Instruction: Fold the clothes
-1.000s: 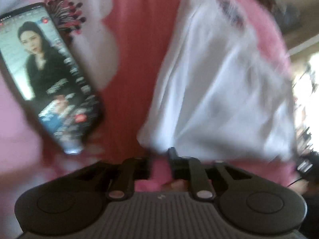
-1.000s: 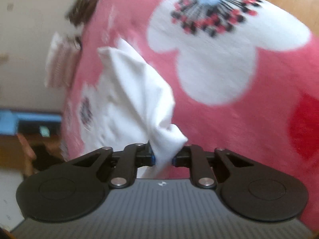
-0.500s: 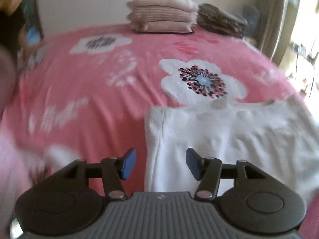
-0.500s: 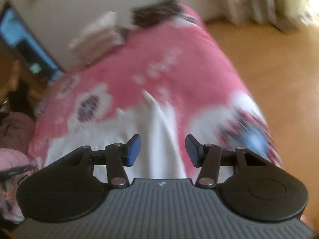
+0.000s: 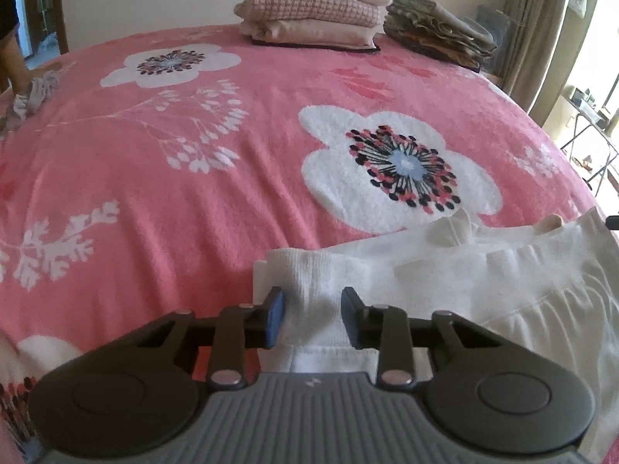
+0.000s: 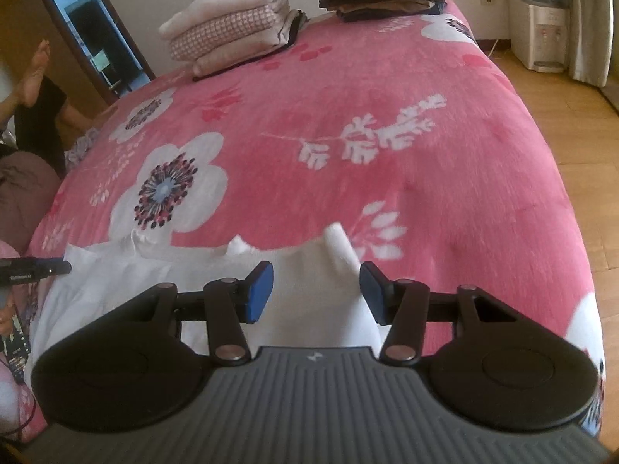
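Note:
A white knit garment (image 5: 445,282) lies spread flat on the near part of the pink flowered bed cover (image 5: 193,201). My left gripper (image 5: 311,315) is open, its blue pads either side of the garment's left corner without pinching it. In the right wrist view the same white garment (image 6: 154,282) reaches leftward, and my right gripper (image 6: 315,294) stands open over its right end, where a narrow white strip sticks up. The cloth under both gripper bodies is hidden.
Folded pink and cream clothes (image 5: 313,4) and a darker folded stack (image 5: 437,27) sit at the far edge of the bed. A person (image 6: 35,108) sits at the left. Wooden floor (image 6: 588,123) lies to the right, with a white appliance (image 6: 537,34) by the wall.
Both grippers were shut on the white garment a second ago, and both have since opened. The garment now lies spread on the bed, and the views have swung level toward the far stacks.

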`<state>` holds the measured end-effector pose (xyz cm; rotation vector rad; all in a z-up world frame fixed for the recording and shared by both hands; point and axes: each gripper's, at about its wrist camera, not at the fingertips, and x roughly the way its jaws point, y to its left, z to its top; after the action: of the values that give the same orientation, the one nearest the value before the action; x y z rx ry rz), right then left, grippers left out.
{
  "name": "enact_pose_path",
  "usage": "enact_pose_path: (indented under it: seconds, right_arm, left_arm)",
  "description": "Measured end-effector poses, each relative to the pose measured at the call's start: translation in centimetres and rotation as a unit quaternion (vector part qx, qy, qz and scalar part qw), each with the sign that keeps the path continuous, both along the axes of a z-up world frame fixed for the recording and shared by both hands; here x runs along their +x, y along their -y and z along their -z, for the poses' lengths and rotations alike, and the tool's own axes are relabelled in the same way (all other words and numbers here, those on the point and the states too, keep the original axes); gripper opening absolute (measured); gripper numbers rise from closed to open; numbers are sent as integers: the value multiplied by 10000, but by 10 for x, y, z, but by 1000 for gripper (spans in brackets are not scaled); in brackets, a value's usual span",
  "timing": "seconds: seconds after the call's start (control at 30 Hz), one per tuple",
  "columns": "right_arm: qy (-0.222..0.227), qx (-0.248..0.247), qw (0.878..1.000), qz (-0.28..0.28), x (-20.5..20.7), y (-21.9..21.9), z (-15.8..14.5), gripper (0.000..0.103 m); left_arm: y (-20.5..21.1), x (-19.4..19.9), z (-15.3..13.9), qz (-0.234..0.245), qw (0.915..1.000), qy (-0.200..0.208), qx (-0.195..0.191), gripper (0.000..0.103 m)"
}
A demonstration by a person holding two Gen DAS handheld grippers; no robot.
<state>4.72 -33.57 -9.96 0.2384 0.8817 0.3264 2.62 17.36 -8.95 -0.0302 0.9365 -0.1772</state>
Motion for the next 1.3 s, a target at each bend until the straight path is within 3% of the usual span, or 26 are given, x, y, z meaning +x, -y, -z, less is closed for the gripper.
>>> enact_pose_path:
  seconds: [0.13, 0.2, 0.27, 0.37, 0.6, 0.73, 0.97, 1.3]
  right_arm:
    - [-19, -41, 9999, -162, 12, -1, 9, 48]
    - [88, -16, 9999, -117, 8, 0, 6, 41]
    - [203, 10, 9998, -60, 3, 2, 3, 18]
    - [376, 50, 9993, 25, -5, 4, -2, 5]
    - [777, 143, 9966, 224, -23, 9, -13, 2]
    - [961, 179, 9942, 441, -29, 18, -20, 2]
    - [879, 241, 9939, 623, -10, 26, -7, 2]
    - [794, 334, 9937, 718, -2, 30, 9, 2]
  left_arm:
    - [-3, -1, 2, -52, 10000, 38, -39, 19]
    - [-4, -3, 2, -70, 9999, 60, -47, 16]
    - [-2, -5, 1, -55, 9999, 152, 1, 13]
    - [2, -12, -3, -46, 9993, 366, 91, 8]
    - [0, -35, -35, -209, 9957, 907, -8, 7]
    - [-2, -28, -46, -279, 9937, 1082, -6, 6]
    - [1, 1, -30, -308, 9947, 973, 75, 6]
    - [-1, 13, -18, -380, 9952, 899, 69, 6]
